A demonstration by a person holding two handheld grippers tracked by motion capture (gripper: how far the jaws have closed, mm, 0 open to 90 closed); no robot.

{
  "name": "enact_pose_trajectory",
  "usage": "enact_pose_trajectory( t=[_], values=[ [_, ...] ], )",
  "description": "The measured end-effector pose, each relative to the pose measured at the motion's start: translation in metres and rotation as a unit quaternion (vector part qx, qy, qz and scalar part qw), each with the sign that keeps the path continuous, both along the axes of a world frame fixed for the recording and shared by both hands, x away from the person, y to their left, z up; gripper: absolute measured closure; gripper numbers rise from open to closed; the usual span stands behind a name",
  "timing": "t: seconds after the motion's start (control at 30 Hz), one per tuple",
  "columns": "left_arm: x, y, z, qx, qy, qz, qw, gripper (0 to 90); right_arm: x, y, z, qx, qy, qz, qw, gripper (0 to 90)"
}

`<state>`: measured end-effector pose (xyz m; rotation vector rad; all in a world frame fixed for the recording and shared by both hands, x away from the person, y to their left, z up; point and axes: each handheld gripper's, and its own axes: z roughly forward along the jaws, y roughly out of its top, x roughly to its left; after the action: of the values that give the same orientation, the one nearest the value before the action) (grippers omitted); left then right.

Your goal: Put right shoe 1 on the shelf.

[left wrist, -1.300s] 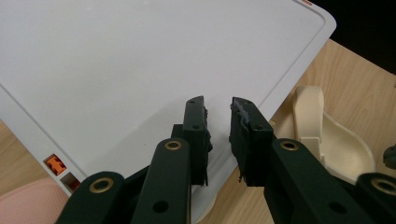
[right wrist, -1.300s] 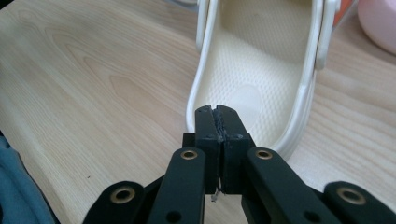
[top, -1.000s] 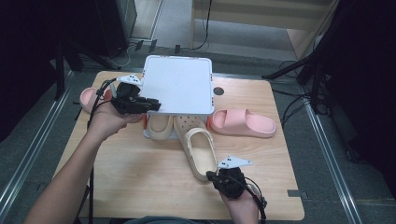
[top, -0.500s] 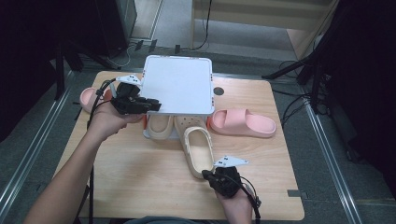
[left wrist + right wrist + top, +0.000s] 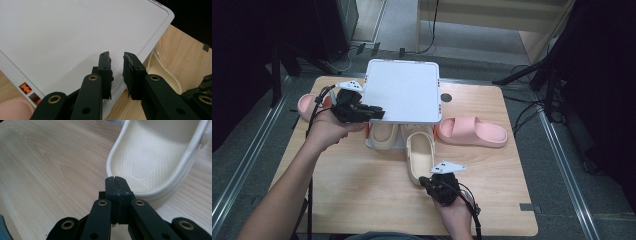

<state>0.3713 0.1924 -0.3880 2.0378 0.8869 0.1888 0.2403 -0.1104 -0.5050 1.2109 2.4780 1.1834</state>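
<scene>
A white lid [image 5: 402, 92] stands raised over a white box [image 5: 384, 145]. My left gripper [image 5: 379, 114] is shut on the lid's front-left edge; in the left gripper view its narrow-set jaws [image 5: 116, 58] straddle the lid [image 5: 62, 32] at the rim. One cream slipper [image 5: 384, 132] lies in the box under the lid. A second cream slipper [image 5: 419, 155] has its toe under the lid and its heel out on the table. My right gripper [image 5: 439, 181] is shut and empty, its tips [image 5: 115, 180] right at the heel rim of that slipper [image 5: 155, 157].
A pink slipper [image 5: 472, 131] lies on the wooden table [image 5: 352, 195] right of the box, and another pink slipper [image 5: 307, 105] at the far left behind my left hand. An orange latch [image 5: 25, 88] sits at the lid's corner. A dark round hole [image 5: 445, 97] marks the table beside the lid.
My right gripper has slid left and forward, up to the cream slipper's heel. The left gripper and the lid have stayed put.
</scene>
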Motion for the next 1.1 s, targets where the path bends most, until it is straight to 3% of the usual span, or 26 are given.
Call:
enact_pose_trajectory(
  t=[0.3, 0.53, 0.67, 0.8, 0.93, 1.1],
  values=[
    [0.0, 0.0, 0.0, 0.0, 0.0, 0.0, 1.0, 76.1, 0.015, 0.015, 0.001, -0.013, -0.012, 0.017, 0.9997, 90.0],
    [0.0, 0.0, 0.0, 0.001, -0.001, 0.001, 1.0, 76.0, 0.031, 0.02, 0.007, 0.008, -0.023, 0.016, 0.9996, 90.0],
    [-0.001, 0.0, 0.0, 0.001, -0.003, 0.001, 1.0, 76.1, 0.036, 0.023, 0.01, -0.002, -0.039, 0.011, 0.9992, 90.0],
    [0.0, 0.0, 0.0, 0.0, -0.003, 0.002, 1.0, 76.1, 0.038, 0.022, 0.011, 0.006, -0.028, 0.001, 0.9996, 89.9],
    [0.0, 0.0, 0.0, 0.0, -0.004, 0.002, 1.0, 76.1, 0.028, 0.02, 0.01, 0.011, -0.018, 0.009, 0.9997, 89.9],
    [-0.001, 0.0, 0.0, 0.001, -0.004, 0.002, 1.0, 76.1, 0.021, 0.021, -0.001, -0.016, -0.002, 0.015, 0.9998, 89.9]
  ],
)
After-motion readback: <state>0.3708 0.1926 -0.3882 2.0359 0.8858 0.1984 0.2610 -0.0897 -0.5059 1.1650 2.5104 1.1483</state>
